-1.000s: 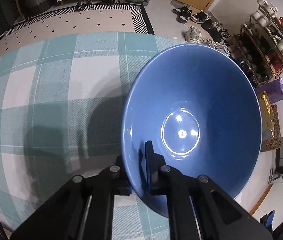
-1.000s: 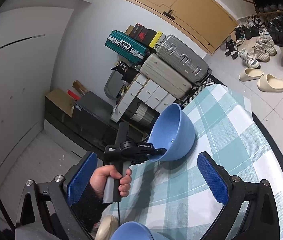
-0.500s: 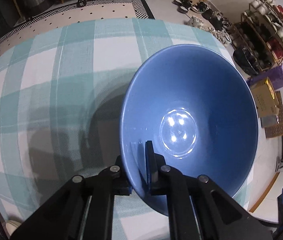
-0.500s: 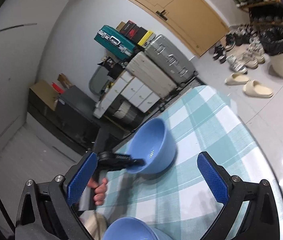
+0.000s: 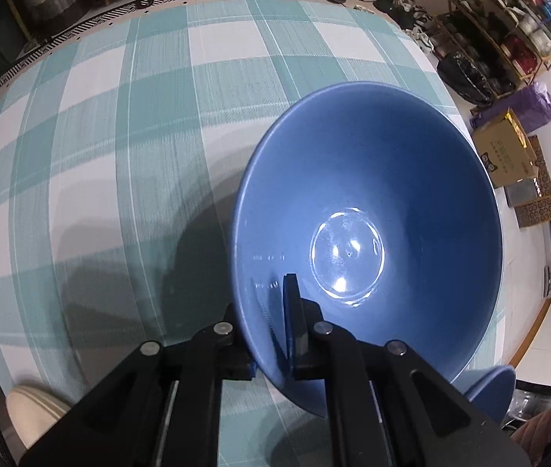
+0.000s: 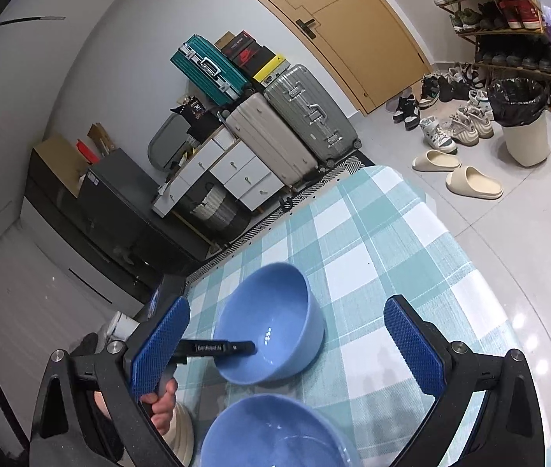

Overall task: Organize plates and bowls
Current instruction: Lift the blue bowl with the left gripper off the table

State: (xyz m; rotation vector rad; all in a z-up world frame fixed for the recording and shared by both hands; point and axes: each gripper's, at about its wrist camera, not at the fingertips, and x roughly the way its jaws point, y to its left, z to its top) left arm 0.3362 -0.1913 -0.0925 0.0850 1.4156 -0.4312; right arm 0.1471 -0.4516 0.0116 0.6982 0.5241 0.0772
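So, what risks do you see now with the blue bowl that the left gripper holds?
The left gripper pinches the held bowl only at its rim, so it may tilt or slip. The second blue bowl sits just below it; a quick lowering could knock the two together.

L gripper (image 5: 271, 334) clamped on blue bowl (image 5: 372, 202) rim, above checked tablecloth (image 5: 120, 136)
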